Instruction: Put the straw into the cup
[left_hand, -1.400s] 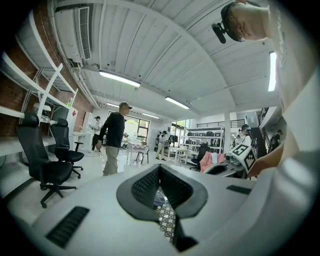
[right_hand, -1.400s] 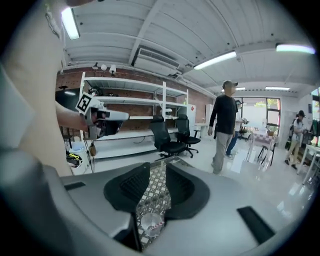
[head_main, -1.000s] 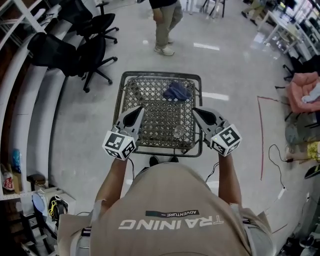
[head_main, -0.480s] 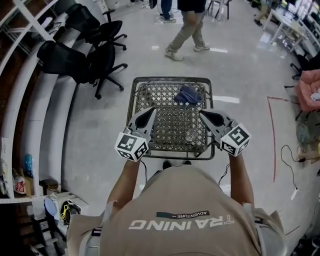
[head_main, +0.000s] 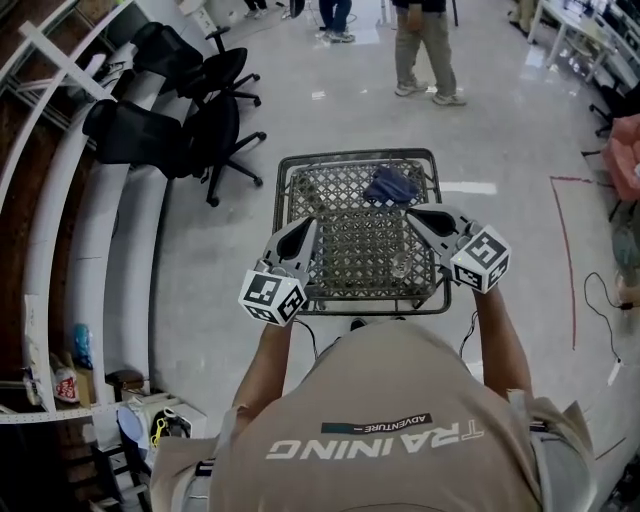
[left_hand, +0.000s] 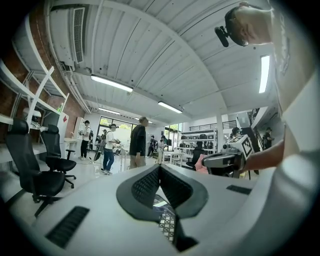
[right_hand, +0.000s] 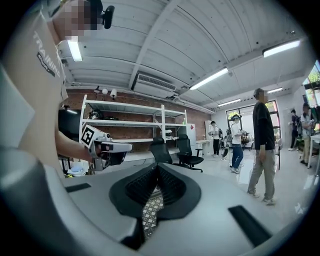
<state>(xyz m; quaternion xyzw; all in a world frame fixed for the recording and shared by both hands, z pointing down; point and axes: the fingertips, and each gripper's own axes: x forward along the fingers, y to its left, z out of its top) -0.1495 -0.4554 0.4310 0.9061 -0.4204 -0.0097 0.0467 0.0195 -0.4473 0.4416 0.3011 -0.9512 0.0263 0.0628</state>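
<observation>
Operator stands at wire cart (head_main: 356, 154), left hand-held gripper (head_main: 307, 226) and right hand-held gripper (head_main: 413, 212) flanking it. Both have jaws pressed together on nothing.

Over the last sec the whole scene slid across the head view. Cart, office chairs (head_main: 215, 110) and red floor line now sit further right, and a bystander (head_main: 425, 45) has crossed the top of frame. Both grippers kept their places either side of the cart.

Clear cup (head_main: 399, 268) sits toward the cart's near-right side, close by the right gripper, on the same patch of mesh as before. Blue cloth (head_main: 391, 185) stays at the far edge. Reading: that sec brought a shift of viewpoint, not handling; nothing at the cup changed.

Cup appears upright, long axis vertical, mouth up, tho too small to be sure. Straw not made out in any view, so its direction, & whether it's in the cup, can't be told.
</observation>
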